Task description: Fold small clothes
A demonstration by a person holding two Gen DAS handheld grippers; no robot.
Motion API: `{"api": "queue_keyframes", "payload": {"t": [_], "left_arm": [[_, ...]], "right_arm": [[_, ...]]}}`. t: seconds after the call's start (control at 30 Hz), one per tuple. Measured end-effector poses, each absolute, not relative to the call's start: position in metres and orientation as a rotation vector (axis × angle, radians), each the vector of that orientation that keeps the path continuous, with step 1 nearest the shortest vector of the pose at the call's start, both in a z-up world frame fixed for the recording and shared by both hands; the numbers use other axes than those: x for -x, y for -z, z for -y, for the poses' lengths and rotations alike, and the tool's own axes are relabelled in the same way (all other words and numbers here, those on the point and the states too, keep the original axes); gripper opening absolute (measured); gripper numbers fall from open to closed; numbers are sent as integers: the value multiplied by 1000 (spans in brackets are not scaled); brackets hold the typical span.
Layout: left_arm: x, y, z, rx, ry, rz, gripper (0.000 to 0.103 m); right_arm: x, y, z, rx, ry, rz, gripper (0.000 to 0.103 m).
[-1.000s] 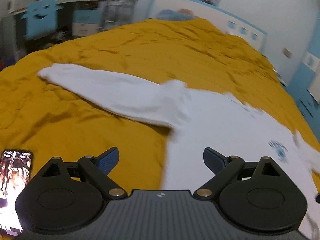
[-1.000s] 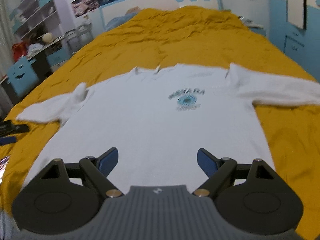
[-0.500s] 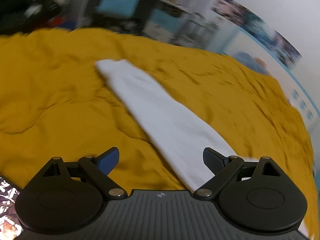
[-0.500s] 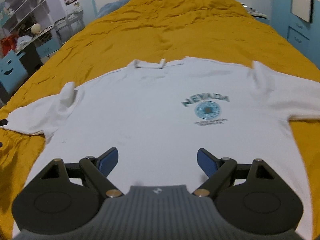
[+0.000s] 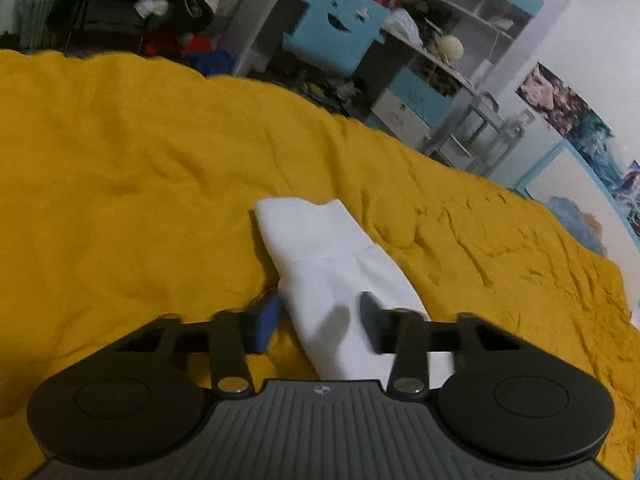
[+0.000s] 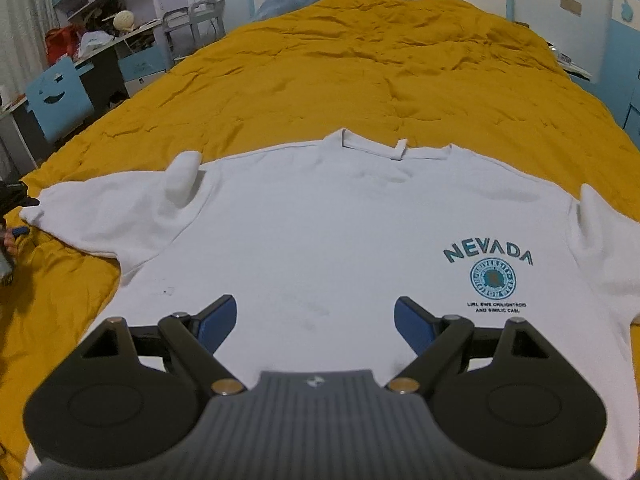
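— Status of the garment?
— White sweatshirt (image 6: 320,248) lies flat on the yellow bed (image 6: 360,60). My left gripper (image 5: 320,316) is closing its jaws on the sleeve (image 5: 320,248); a second ago they gaped over the shoulder.
— Right gripper (image 6: 316,320)?
— Jaws open, empty, above the hem. Next, I judge: fold the sleeve inward.

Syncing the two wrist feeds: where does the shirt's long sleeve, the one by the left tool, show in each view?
Left wrist: the sleeve runs up the centre, cuff farthest away; the left tool is closing with the sleeve between its pads.
Right wrist: the same sleeve lies at the left edge, stretching out from the shirt's shoulder.
Shared landmark: the blue smiley-face chair back beside the bed.
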State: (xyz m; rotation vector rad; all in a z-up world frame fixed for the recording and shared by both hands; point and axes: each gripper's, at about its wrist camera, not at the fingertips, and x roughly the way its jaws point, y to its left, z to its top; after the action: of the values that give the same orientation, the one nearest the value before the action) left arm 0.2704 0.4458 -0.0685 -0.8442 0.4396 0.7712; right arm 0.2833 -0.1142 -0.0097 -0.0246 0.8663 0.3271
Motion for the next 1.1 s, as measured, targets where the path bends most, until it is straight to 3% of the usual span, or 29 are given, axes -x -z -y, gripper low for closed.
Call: {"api": "queue_keyframes", "payload": {"t": [0.03, 0.17, 0.47, 0.73, 0.8, 0.97, 1.03, 1.1], "left_arm": [[-269, 67, -446, 852, -725, -420, 10], [-256, 38, -406, 681, -661, -312, 3], [-251, -27, -226, 122, -223, -304, 1], [-249, -1, -85, -227, 216, -521, 1], [-250, 16, -67, -258, 276, -593, 10], [-245, 35, -77, -164, 296, -683, 17], [-249, 29, -93, -94, 231, -676, 28], [-253, 20, -124, -16, 110, -656, 52]], "right_arm": [[-283, 11, 115, 31, -324, -871, 82], [-288, 18, 115, 29, -312, -911, 82], [-286, 19, 98, 18, -360, -930, 82], [-276, 19, 110, 38, -310, -927, 82], [-275, 20, 115, 29, -301, -935, 82], [-267, 23, 118, 30, -311, -945, 82], [-264, 23, 117, 40, -323, -939, 82], [-263, 23, 114, 49, -330, -932, 82]]}}
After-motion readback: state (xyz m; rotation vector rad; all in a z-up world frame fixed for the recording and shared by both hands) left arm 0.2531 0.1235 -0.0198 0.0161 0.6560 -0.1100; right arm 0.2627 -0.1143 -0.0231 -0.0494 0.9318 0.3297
